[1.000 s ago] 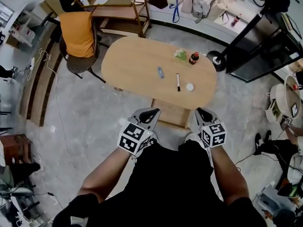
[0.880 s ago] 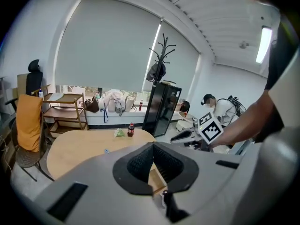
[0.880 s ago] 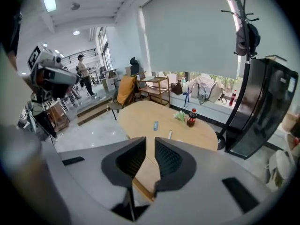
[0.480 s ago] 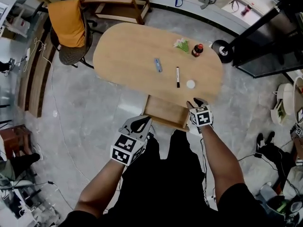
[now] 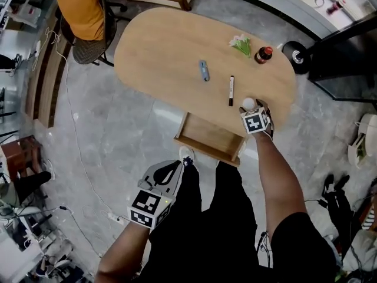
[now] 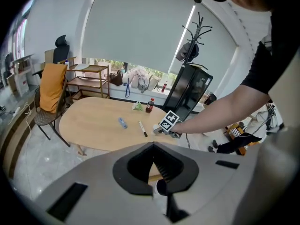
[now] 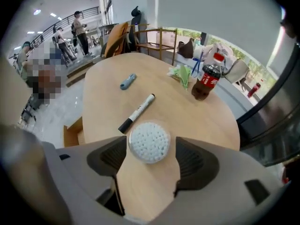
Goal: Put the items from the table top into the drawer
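Marker [image 5: 231,91] crosswise on tbl [image 5: 165,52], cap twd drawer [image 5: 210,139]

Green item [image 5: 240,43] (perhaps flowers) too small, chair [image 5: 81,9] cropped

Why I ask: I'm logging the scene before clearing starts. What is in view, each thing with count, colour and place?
table: 1, light wood, oval, middle of the head view
drawer: 1, light wood, pulled open at the table's near edge
marker: 1, white, black cap, on the table
blue item: 1, blue, left of the marker
white round tub: 1, white, on the table's near right edge
bottle: 1, dark, red cap, table's far right
green-and-white bundle: 1, beside the bottle
chair: 1, orange cover, by the table's far left end
left hand-held gripper: 1, grey, shut, empty, low beside the person's leg
right hand-held gripper: 1, grey, jaws just been opening, open either side of the tub
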Demonstrator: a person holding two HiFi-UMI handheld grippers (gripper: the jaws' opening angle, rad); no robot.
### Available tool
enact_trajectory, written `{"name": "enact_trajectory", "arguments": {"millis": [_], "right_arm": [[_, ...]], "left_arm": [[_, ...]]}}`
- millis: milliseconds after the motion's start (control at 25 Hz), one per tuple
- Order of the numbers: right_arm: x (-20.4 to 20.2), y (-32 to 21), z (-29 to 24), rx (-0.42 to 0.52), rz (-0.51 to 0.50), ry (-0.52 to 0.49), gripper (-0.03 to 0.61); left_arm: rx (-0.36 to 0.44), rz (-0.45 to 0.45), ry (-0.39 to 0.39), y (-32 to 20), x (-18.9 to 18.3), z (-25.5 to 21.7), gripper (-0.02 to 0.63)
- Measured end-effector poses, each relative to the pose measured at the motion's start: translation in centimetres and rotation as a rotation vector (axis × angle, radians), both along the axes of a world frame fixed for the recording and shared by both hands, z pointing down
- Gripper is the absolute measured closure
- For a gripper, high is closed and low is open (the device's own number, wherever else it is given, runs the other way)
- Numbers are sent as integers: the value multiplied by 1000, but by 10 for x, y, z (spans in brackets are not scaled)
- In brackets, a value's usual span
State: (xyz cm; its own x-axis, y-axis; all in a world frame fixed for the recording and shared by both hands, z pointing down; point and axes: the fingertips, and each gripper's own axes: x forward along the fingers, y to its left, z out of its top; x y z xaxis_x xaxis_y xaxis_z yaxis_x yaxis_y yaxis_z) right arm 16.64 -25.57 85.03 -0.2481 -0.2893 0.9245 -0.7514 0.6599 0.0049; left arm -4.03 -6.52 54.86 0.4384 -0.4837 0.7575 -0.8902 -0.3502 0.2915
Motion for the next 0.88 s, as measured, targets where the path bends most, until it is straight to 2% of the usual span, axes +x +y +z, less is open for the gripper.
{"name": "enact_trajectory", "arguments": {"millis": [160,280,440,520,640,760,880], "right_arm": [[-6,-7,19,-10,-31,44,281],[-7,-4,20,-12,-7,56,319],[-18,15,-1,6,49,-14,325],[-28,38,-13,20,48,-72,325],[-49,95,-23,10,-35,-120,325],[-68,158,-14,-64,-120,-121,325],[-76,205,20,-147,-145,-86,325]], "left_arm": [[-25,-23,3,10,-7,9,612],[-36,-30,9,13,-13,13,612],[-28,-30,24,12,-18,15,612],[-22,-26,30,13,-19,16,612],[-19,-18,41,16,-20,17,612],[-23,2,46,20,-20,20,612],[-35,16,45,26,-21,26,612]]}}
